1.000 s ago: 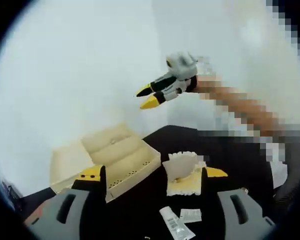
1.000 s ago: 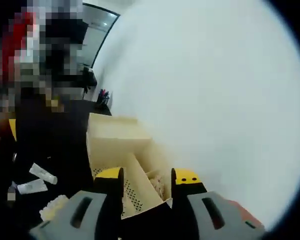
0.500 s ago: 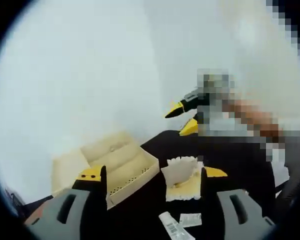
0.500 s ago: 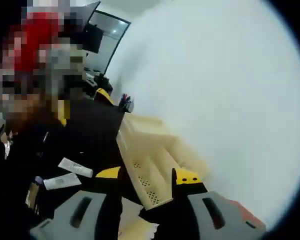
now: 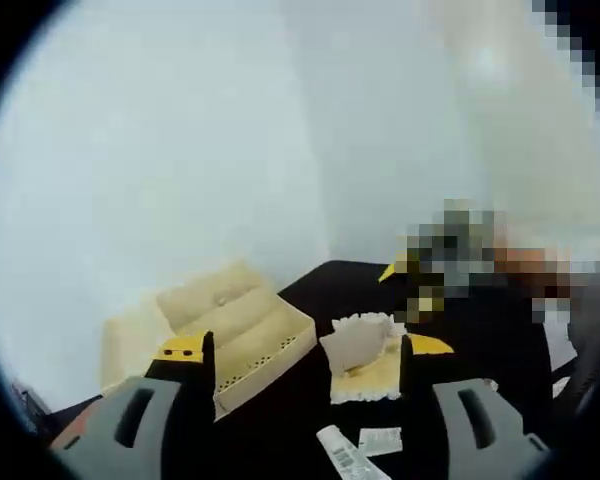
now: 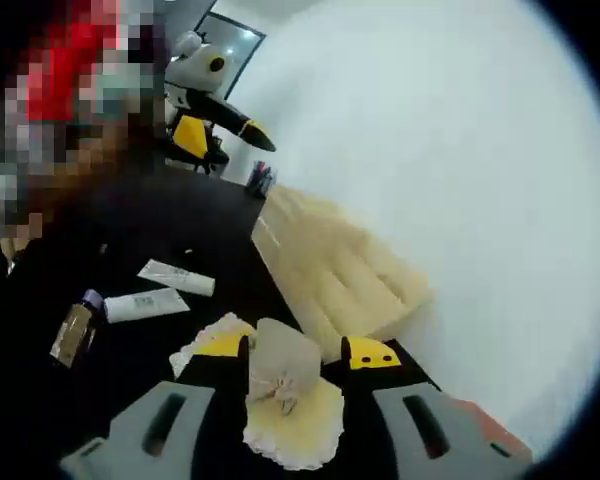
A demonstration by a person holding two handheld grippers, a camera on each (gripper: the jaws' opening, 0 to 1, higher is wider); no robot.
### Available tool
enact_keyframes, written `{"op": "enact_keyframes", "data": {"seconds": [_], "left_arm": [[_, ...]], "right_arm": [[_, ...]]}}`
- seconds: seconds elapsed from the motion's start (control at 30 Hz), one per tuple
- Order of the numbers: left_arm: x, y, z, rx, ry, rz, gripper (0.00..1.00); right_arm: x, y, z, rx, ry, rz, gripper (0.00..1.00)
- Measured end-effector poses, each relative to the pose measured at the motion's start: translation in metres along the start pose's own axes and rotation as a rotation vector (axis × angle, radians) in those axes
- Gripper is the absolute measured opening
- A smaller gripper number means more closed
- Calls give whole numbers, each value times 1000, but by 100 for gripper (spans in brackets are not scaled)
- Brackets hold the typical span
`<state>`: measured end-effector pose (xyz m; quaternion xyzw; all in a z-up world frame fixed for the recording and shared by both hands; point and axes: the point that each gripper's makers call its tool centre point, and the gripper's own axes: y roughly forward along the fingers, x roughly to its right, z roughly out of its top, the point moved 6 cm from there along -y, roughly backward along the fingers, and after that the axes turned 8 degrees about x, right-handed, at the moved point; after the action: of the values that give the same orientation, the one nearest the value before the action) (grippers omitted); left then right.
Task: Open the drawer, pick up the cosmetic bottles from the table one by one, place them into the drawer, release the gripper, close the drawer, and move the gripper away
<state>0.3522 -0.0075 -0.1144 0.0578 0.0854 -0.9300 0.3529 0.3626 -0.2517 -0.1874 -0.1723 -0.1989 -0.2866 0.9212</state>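
The cream drawer unit (image 5: 232, 328) (image 6: 332, 262) stands on the black table (image 5: 310, 415) against the white wall. Its perforated-front drawer looks pulled out, and I cannot see inside. Two white tubes (image 5: 346, 455) (image 6: 176, 278) lie on the table, and a small brown bottle (image 6: 75, 335) with a purple cap lies beside them. My left gripper (image 5: 305, 348) hangs open above the table, short of the drawer and holding nothing. My right gripper (image 6: 298, 350) is open too, low over a beige pouch (image 6: 280, 362). The left gripper (image 6: 235, 135) also appears raised at the far end.
The beige pouch (image 5: 358, 342) rests on a yellow lace doily (image 5: 372, 378) (image 6: 295, 425) in front of the drawer unit. A pen cup (image 6: 260, 180) stands at the table's far end. A person's arm reaches in from the right of the left gripper view.
The right gripper has come down from high in the air toward the table; its view swung from the drawer to the pouch, tubes and bottle. The left gripper has barely moved.
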Motion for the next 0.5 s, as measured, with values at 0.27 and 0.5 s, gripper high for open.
{"op": "enact_keyframes", "data": {"seconds": [0.27,0.5], "left_arm": [[-3,5,-7,-25,4,11,70],[1,11,-12,-47,8,-1,70]], "right_arm": [[-9,0,-25,9,11,-9,31],[-15,4,-45,41,52,-30,31]]}}
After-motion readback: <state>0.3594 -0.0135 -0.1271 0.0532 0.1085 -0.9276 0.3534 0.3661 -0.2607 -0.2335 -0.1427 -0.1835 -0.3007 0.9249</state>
